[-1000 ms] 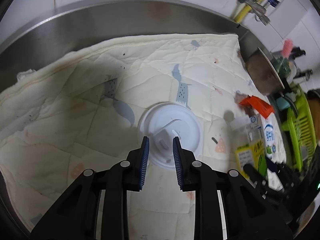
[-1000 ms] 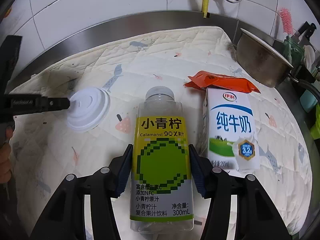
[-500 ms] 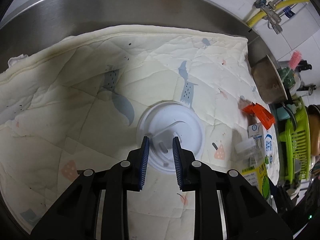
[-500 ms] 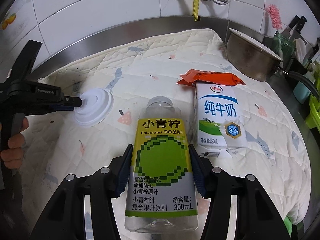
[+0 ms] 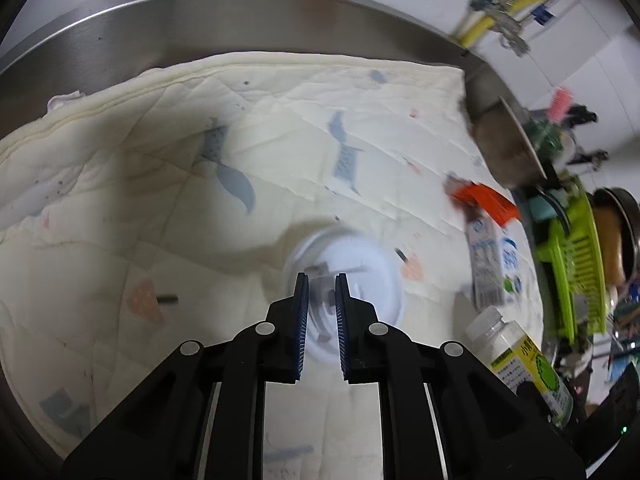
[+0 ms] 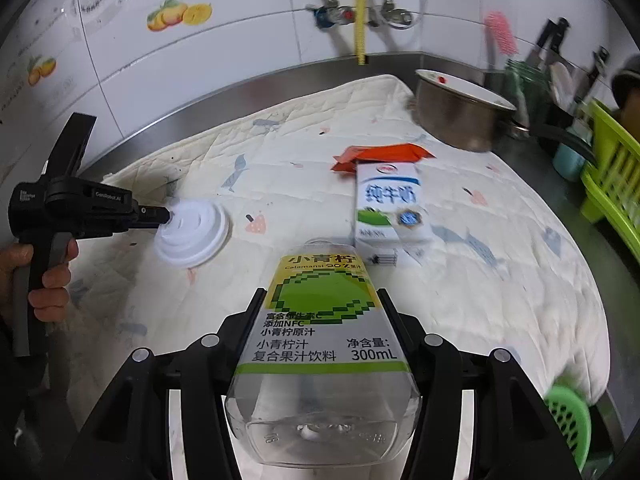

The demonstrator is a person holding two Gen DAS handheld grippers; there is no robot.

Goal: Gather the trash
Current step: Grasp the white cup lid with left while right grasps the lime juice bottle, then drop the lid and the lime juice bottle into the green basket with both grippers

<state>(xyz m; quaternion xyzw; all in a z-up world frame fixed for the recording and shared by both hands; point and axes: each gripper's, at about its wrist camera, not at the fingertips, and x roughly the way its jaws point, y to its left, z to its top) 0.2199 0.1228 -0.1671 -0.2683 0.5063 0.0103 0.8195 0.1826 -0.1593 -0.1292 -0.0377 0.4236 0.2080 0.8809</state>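
My left gripper (image 5: pixel 321 280) is shut on the raised tab of a white plastic cup lid (image 5: pixel 360 276) and holds it tilted, just above the quilted cloth; the lid also shows in the right wrist view (image 6: pixel 192 232). My right gripper (image 6: pixel 320 300) is shut on a clear lime juice bottle (image 6: pixel 320 340) with a green and yellow label, lifted above the cloth. The bottle shows at the lower right of the left wrist view (image 5: pixel 516 352). A white milk carton (image 6: pixel 390 208) and an orange wrapper (image 6: pixel 384 154) lie on the cloth beyond the bottle.
A cream quilted cloth (image 6: pixel 480 280) covers the steel counter. A steel pot (image 6: pixel 456 116) stands at the back right. A green dish rack (image 6: pixel 612 184) is at the far right and a green basket (image 6: pixel 568 420) at the lower right. Tiled wall and pipes lie behind.
My left gripper has closed tighter on the lid's tab and lifted the lid. My right gripper has raised the bottle and pulled back from the carton.
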